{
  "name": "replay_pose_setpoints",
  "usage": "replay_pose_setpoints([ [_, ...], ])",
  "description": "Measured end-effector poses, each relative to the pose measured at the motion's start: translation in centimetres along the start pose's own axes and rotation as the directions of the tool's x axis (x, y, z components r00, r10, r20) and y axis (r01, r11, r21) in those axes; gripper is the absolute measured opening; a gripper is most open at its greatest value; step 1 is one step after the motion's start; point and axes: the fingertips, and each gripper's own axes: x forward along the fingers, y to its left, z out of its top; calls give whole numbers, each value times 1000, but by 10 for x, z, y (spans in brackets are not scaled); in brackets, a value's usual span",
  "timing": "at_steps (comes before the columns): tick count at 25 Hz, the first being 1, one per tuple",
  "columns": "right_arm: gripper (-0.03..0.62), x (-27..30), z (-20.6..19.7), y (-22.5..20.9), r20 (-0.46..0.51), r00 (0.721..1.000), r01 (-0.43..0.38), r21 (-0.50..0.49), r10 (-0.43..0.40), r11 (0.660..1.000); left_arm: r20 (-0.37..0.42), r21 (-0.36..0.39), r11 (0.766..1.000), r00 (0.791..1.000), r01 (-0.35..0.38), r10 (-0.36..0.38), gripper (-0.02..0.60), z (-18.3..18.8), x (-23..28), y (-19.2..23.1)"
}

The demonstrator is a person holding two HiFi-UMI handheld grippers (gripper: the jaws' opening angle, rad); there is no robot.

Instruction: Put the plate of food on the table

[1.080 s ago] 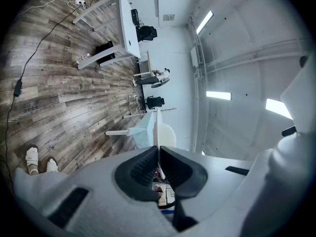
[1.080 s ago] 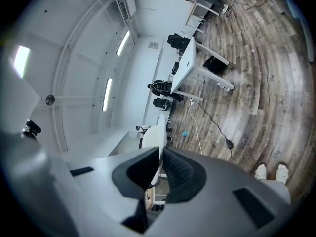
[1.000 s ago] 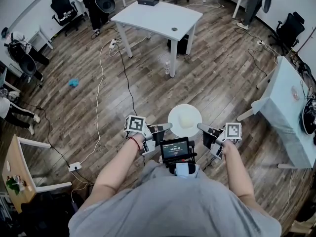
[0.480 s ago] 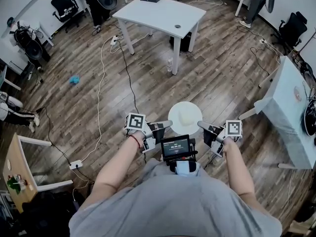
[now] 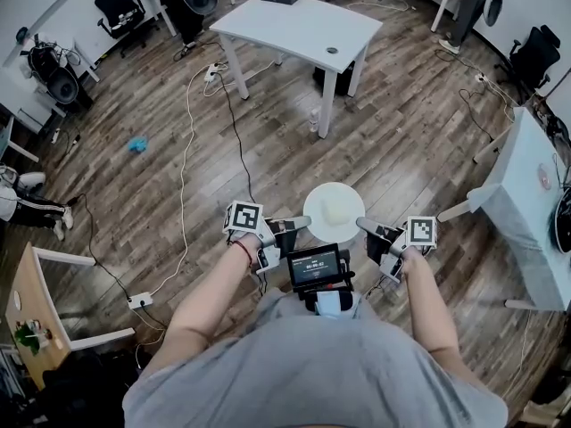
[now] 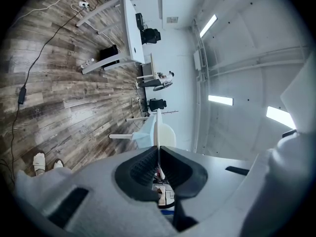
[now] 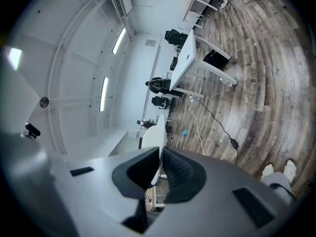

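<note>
**Plate carry: in transit to the surface**

The left tongs (image 5: 302,226) and right tongs (image 5: 361,226) are each closed on opposite rim edges of the plate (image 5: 316,205). The plate is held level above the floor, with pale food (image 5: 336,210) on it. Over the last second the white surface (image 5: 294,20) has shifted only slightly and remains well apart. Placement is judged still ahead.

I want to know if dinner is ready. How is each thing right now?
plate: held level over the floor
food: lying on the plate
left gripper: shut on the plate's rim
right gripper: shut on the plate's rim
white table: standing, plate not on it
</note>
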Motion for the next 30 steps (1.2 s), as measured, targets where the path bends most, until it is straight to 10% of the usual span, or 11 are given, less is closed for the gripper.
replay_pose_setpoints([
  [30,43,49,262,-50,-55,998,18,9,-17,1000,50,-45,999,999,-1,3,29,233,128,5],
])
